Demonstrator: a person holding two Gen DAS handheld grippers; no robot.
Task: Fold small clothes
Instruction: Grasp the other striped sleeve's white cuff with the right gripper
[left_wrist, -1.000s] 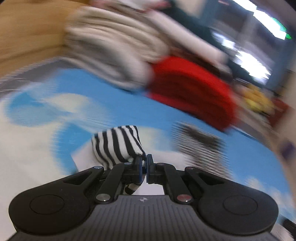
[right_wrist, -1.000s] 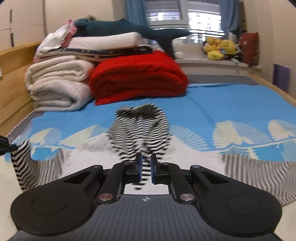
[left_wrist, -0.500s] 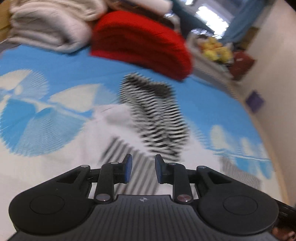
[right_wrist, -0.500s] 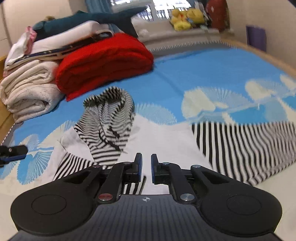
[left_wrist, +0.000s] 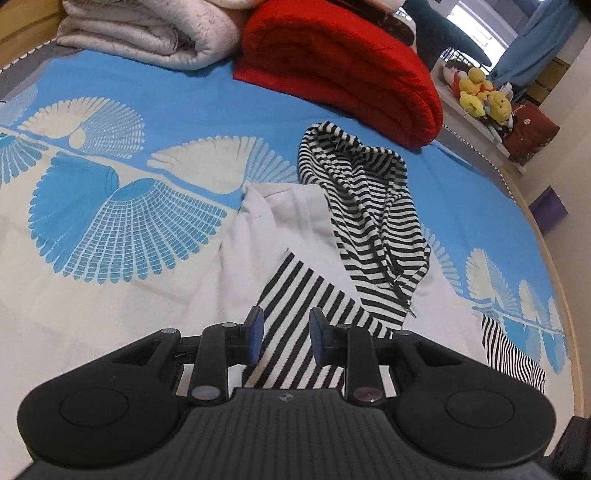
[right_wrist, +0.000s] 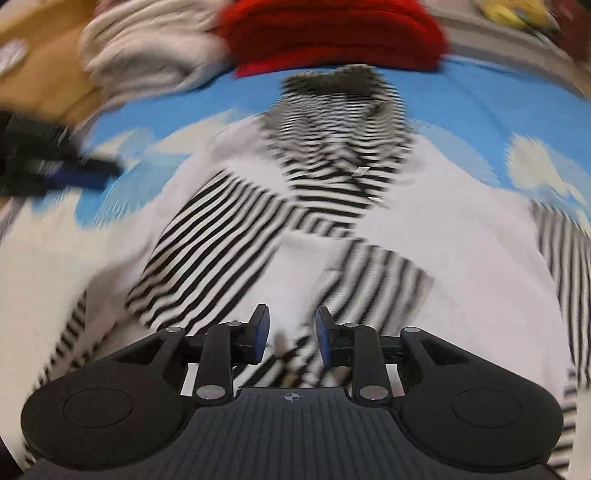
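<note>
A small white hoodie (left_wrist: 258, 236) with a black-and-white striped hood (left_wrist: 369, 206) and striped sleeves lies flat on the bed. Its left sleeve (left_wrist: 295, 314) is folded in across the white body. My left gripper (left_wrist: 286, 334) is open and empty just above that folded sleeve. In the blurred right wrist view the hoodie (right_wrist: 461, 258) fills the middle, with both striped sleeves (right_wrist: 207, 243) crossed over the body. My right gripper (right_wrist: 291, 332) is open and empty over the lower front. The left gripper (right_wrist: 55, 166) shows as a dark blur at the left edge.
The bed sheet (left_wrist: 110, 166) is blue with white fan patterns. A folded red blanket (left_wrist: 343, 62) and a stack of cream blankets (left_wrist: 155, 33) lie behind the hood. Yellow plush toys (left_wrist: 480, 96) sit on the far sill. The wooden bed edge (left_wrist: 554, 277) runs along the right.
My left gripper opened and let go of the striped sleeve, which now lies folded across the body. My right gripper opened too and swung down over the hoodie's front.
</note>
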